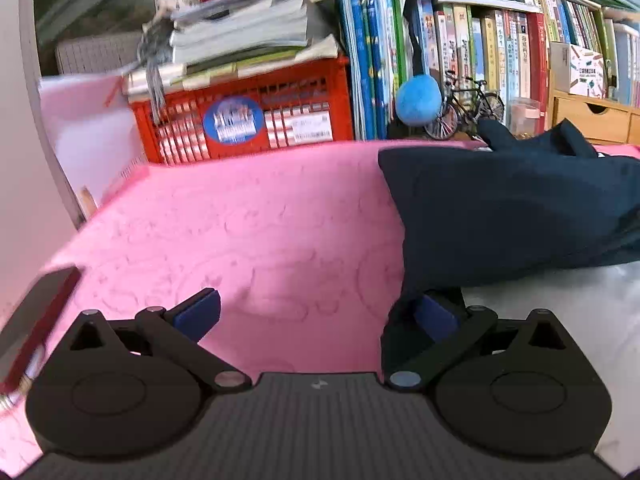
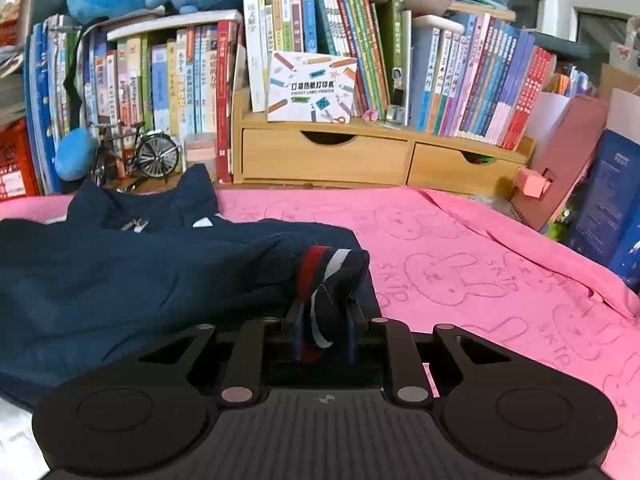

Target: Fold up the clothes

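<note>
Your left gripper is hanging over the pink towel with its jaws spread wide and nothing between them; the edge of the navy jacket is draping right against the right-hand blue pad. Your right gripper is squeezing its jaws nearly together on the striped cuff, red, white and navy, of that jacket. The jacket is lying rumpled on the towel covering the table, in front of the bookshelf and the little model bicycle.
</note>
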`<state>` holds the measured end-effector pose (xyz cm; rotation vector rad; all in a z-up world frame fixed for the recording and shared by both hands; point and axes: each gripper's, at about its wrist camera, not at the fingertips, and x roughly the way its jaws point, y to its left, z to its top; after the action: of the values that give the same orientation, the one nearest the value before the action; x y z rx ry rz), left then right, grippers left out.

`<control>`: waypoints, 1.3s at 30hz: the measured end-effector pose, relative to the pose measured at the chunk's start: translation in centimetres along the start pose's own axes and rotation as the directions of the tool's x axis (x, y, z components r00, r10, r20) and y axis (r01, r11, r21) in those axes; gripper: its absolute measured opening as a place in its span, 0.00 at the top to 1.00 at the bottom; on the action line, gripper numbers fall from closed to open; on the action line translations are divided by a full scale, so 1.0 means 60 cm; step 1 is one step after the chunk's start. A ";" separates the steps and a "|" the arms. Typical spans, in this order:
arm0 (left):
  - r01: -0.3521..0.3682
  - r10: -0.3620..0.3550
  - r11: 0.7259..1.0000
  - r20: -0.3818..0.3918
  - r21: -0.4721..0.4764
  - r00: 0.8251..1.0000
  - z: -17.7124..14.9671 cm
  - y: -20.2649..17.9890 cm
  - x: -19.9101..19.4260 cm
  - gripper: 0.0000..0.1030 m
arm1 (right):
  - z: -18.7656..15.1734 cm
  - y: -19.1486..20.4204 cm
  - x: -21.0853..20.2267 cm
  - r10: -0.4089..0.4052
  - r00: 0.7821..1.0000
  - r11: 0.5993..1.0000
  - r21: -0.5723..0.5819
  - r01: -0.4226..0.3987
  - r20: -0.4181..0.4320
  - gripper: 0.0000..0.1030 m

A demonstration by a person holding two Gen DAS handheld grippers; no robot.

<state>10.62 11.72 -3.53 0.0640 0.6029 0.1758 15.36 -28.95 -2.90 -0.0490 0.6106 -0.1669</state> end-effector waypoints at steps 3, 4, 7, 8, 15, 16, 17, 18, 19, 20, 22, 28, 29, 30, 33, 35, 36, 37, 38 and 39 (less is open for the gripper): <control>-0.023 0.025 0.999 0.025 -0.047 0.999 0.000 0.024 -0.022 0.00 | -0.009 -0.002 0.016 -0.011 0.999 0.999 -0.053 0.009 -0.042 0.66; -0.040 0.043 0.997 0.046 -0.067 0.998 0.003 0.033 -0.033 0.00 | -0.010 -0.004 0.014 -0.019 0.999 0.998 -0.063 0.016 -0.043 0.61; -0.033 0.040 0.996 0.075 -0.087 0.996 0.012 0.033 -0.039 0.00 | -0.003 -0.012 -0.008 -0.063 0.997 0.996 -0.067 0.060 -0.046 0.21; -0.015 0.021 0.996 0.074 -0.083 0.997 0.015 0.026 -0.033 0.00 | 0.002 -0.014 -0.020 -0.079 0.996 0.995 -0.066 0.077 -0.033 0.20; 0.112 -0.108 0.992 0.068 -0.055 0.992 0.039 -0.027 0.009 0.00 | 0.052 0.069 -0.098 0.211 0.972 0.975 -0.093 -0.201 0.106 0.31; 0.116 -0.115 0.993 0.022 -0.029 0.993 0.036 -0.040 0.025 0.00 | 0.058 0.107 -0.102 0.278 0.956 0.955 -0.133 -0.264 0.094 0.35; 0.116 -0.116 0.993 -0.020 -0.013 0.993 0.033 -0.047 0.036 0.00 | 0.061 0.152 -0.100 0.338 0.939 0.930 -0.177 -0.322 0.069 0.46; 0.119 -0.119 0.993 -0.041 -0.013 0.992 0.032 -0.047 0.041 0.00 | 0.063 0.201 -0.092 0.393 0.919 0.899 -0.223 -0.376 0.033 0.54; 0.121 -0.122 0.993 -0.063 -0.013 0.991 0.032 -0.047 0.046 0.00 | 0.065 0.251 -0.085 0.444 0.896 0.863 -0.266 -0.429 -0.004 0.59; 0.124 -0.125 0.992 -0.084 -0.013 0.989 0.032 -0.047 0.051 0.00 | 0.068 0.300 -0.078 0.491 0.870 0.822 -0.305 -0.480 -0.045 0.67; 0.146 -0.149 0.988 -0.102 -0.044 0.984 0.033 -0.038 0.055 0.00 | 0.060 0.406 -0.061 0.543 0.831 0.748 -0.382 -0.543 -0.119 0.70; 0.148 -0.152 0.988 -0.103 -0.048 0.983 0.033 -0.041 0.052 0.00 | 0.061 0.581 0.049 0.457 0.865 0.745 -0.443 -0.499 -0.206 0.77; 0.148 -0.152 0.988 -0.102 -0.048 0.983 0.032 -0.040 0.050 0.00 | 0.070 0.587 0.067 0.443 0.876 0.766 -0.429 -0.480 -0.190 0.77; 0.148 -0.153 0.988 -0.102 -0.049 0.983 0.031 -0.040 0.049 0.00 | 0.081 0.590 0.084 0.433 0.883 0.783 -0.409 -0.469 -0.183 0.77; 0.149 -0.153 0.988 -0.102 -0.050 0.983 0.032 -0.040 0.051 0.00 | 0.110 0.592 0.130 0.404 0.898 0.823 -0.360 -0.439 -0.172 0.76; 0.150 -0.154 0.987 -0.102 -0.051 0.983 0.032 -0.040 0.050 0.00 | 0.122 0.592 0.155 0.362 0.919 0.845 -0.360 -0.394 -0.155 0.74; 0.151 -0.155 0.987 -0.102 -0.052 0.983 0.032 -0.040 0.050 0.00 | 0.128 0.591 0.164 0.337 0.929 0.861 -0.348 -0.370 -0.154 0.70; 0.151 -0.156 0.987 -0.102 -0.053 0.983 0.033 -0.040 0.050 0.00 | 0.133 0.589 0.174 0.310 0.938 0.876 -0.336 -0.345 -0.152 0.69; 0.152 -0.157 0.987 -0.102 -0.054 0.982 0.033 -0.039 0.050 0.00 | 0.129 0.575 0.168 0.302 0.942 0.883 -0.327 -0.335 -0.149 0.69; 0.150 -0.156 0.987 -0.104 -0.057 0.982 0.033 -0.039 0.051 0.00 | 0.119 0.552 0.152 0.307 0.941 0.885 -0.321 -0.338 -0.145 0.68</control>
<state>14.56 9.98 -3.83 -0.0399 0.7085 0.0449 31.50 2.11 -5.40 -0.2759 0.7246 0.2663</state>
